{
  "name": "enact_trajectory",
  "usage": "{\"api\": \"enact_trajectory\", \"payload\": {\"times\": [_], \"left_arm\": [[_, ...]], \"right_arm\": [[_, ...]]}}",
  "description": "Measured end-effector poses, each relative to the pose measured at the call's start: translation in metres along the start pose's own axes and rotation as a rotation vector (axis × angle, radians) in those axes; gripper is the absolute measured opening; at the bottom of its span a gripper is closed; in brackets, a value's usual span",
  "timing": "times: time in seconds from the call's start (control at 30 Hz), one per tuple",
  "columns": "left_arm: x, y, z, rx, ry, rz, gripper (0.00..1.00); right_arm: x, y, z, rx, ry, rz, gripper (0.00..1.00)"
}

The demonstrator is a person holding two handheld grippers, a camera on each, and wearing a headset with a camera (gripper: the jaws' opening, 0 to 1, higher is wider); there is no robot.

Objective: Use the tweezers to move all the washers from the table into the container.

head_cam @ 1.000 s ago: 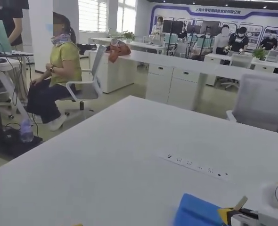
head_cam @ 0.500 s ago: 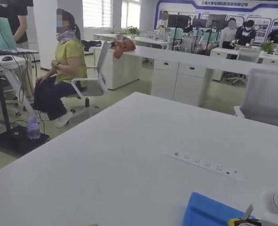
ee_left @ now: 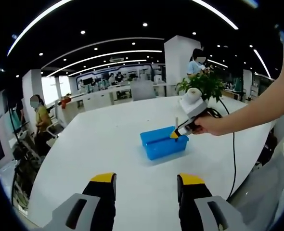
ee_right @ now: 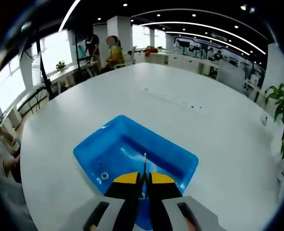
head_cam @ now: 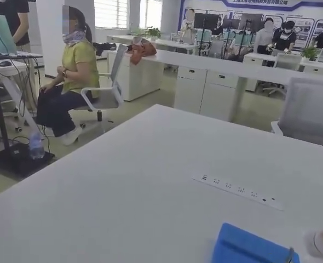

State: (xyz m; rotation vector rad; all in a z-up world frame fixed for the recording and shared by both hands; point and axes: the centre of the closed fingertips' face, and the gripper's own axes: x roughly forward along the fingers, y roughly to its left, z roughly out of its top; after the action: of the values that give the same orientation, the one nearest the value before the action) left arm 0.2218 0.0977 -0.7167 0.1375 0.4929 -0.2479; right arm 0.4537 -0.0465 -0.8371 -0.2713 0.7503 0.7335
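Fingers (ee_right: 127, 179) of your right gripper (ee_right: 143, 179) are pressing together on the tweezers (ee_right: 144, 166), and the tweezers' tip is hanging over the blue container (ee_right: 108, 144). Washers (ee_right: 103, 176) are lying on the container's floor, left of that tip. Your left gripper (ee_left: 147, 180) is hovering with its fingers (ee_left: 103, 185) spread above bare desk (ee_left: 108, 144), short of the container. Beyond the container, a power strip (head_cam: 238, 192) is lying on the desk.
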Motion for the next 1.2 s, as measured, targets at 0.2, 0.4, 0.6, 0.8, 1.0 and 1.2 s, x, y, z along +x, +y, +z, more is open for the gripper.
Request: {"api": "enact_trajectory", "payload": {"times": [0.2, 0.4, 0.6, 0.8, 1.0, 1.2], "left_arm": [[0.002, -0.004, 0.006, 0.022, -0.011, -0.015, 0.44], [0.005, -0.010, 0.013, -0.012, -0.024, -0.037, 0.43], [0.007, -0.015, 0.027, -0.013, -0.043, -0.055, 0.41], [0.011, -0.024, 0.053, 0.046, -0.074, -0.141, 0.30], [0.021, -0.048, 0.072, 0.118, -0.070, -0.276, 0.25], [0.027, -0.078, 0.093, 0.177, -0.100, -0.432, 0.24]], "right_arm": [[-0.003, 0.008, -0.002, 0.007, 0.003, 0.018, 0.03], [-0.001, 0.009, -0.005, 0.002, 0.015, 0.031, 0.03], [-0.008, 0.011, 0.006, 0.023, -0.025, 0.031, 0.04], [-0.036, 0.018, 0.026, -0.021, -0.113, 0.072, 0.03], [-0.070, 0.042, 0.031, -0.105, -0.162, 0.137, 0.03], [-0.101, 0.070, 0.026, -0.186, -0.180, 0.226, 0.03]]}}
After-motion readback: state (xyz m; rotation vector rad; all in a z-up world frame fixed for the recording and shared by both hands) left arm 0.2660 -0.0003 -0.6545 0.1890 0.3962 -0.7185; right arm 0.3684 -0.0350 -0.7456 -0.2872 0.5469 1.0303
